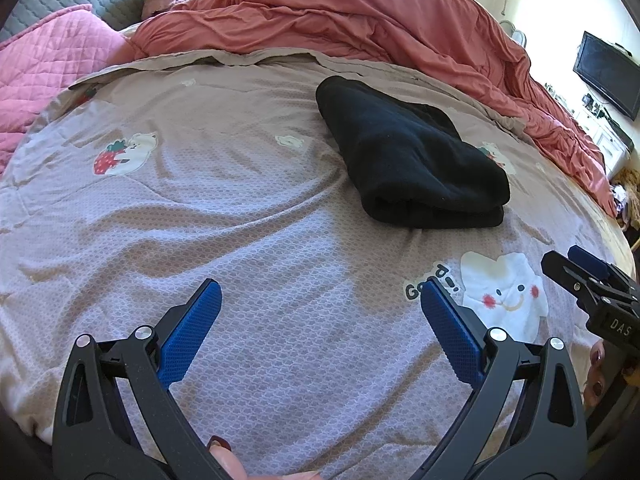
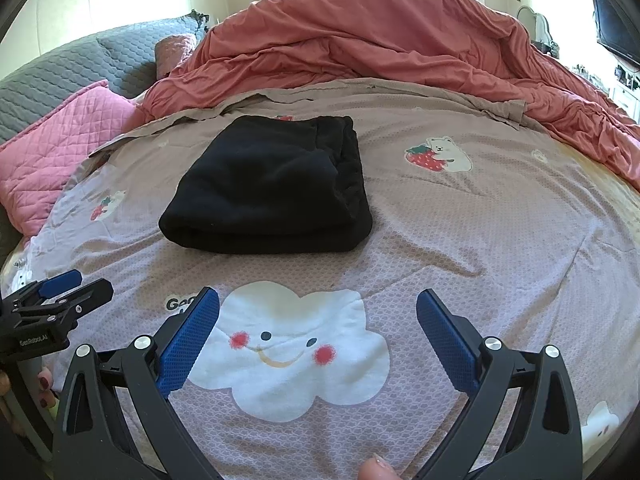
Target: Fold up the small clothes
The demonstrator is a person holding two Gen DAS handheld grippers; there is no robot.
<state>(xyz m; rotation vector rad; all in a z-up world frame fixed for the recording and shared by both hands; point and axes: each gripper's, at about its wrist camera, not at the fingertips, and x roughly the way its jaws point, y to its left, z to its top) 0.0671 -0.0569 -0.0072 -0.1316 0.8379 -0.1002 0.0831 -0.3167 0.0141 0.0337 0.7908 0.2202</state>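
A black garment (image 1: 408,156) (image 2: 272,192) lies folded into a thick rectangle on the lilac printed bedspread (image 1: 224,216) (image 2: 480,240). My left gripper (image 1: 320,308) hovers open over bare bedspread, well short and left of the garment, nothing between its blue pads. My right gripper (image 2: 318,312) is open above the white cloud print (image 2: 288,344), just in front of the garment and apart from it. Each gripper shows at the other view's edge: the right gripper (image 1: 580,276) and the left gripper (image 2: 64,292).
A rumpled salmon duvet (image 1: 360,20) (image 2: 380,32) is piled behind the garment. A pink quilted pillow (image 1: 52,64) (image 2: 60,148) and grey quilted cover (image 2: 60,68) lie at the left. A dark screen (image 1: 608,72) hangs on the right wall. Fingers hold both tools.
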